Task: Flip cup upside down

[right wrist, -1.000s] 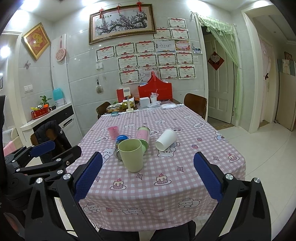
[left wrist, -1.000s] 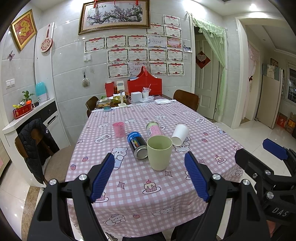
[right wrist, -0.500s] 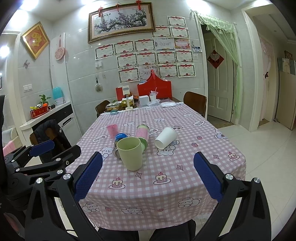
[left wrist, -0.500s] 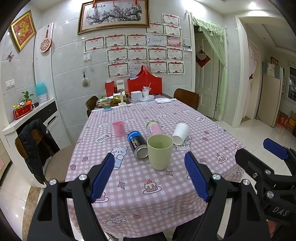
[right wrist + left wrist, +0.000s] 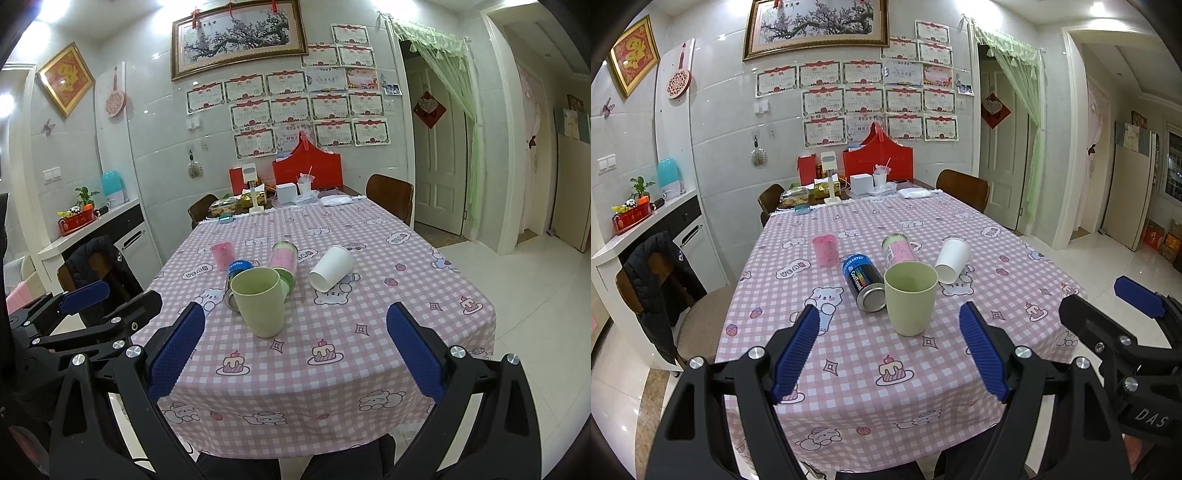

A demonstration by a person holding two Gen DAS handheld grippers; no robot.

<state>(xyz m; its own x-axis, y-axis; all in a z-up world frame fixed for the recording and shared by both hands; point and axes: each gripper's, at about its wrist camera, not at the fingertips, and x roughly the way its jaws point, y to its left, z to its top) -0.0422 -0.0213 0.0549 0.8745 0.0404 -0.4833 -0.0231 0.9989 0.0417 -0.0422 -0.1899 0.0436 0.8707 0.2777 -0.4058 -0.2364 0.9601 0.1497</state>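
Five containers sit on the pink checked tablecloth (image 5: 871, 373) near the middle of both frames: one green cup (image 5: 911, 298), upright with its mouth up and just below centre; two cans lying on their sides, a blue can (image 5: 863, 281) touching the cup's left side and a pink-and-green can (image 5: 898, 250) behind it; one white paper cup (image 5: 952, 260) tipped over to the right; and one small pink cup (image 5: 825, 250) standing at the left. Two grippers are in view, both held wide open with nothing between their blue pads. The left gripper (image 5: 889, 349) frames the green cup from the bottom of its own view, well short of it. The right gripper (image 5: 295, 347) fills the lower edge of its view, where the green cup (image 5: 260, 300) hides most of the blue can. Two chairs (image 5: 963, 193) flank the table's far end. The right view alone shows the left gripper at its lower left; the left view shows the right one at its lower right.
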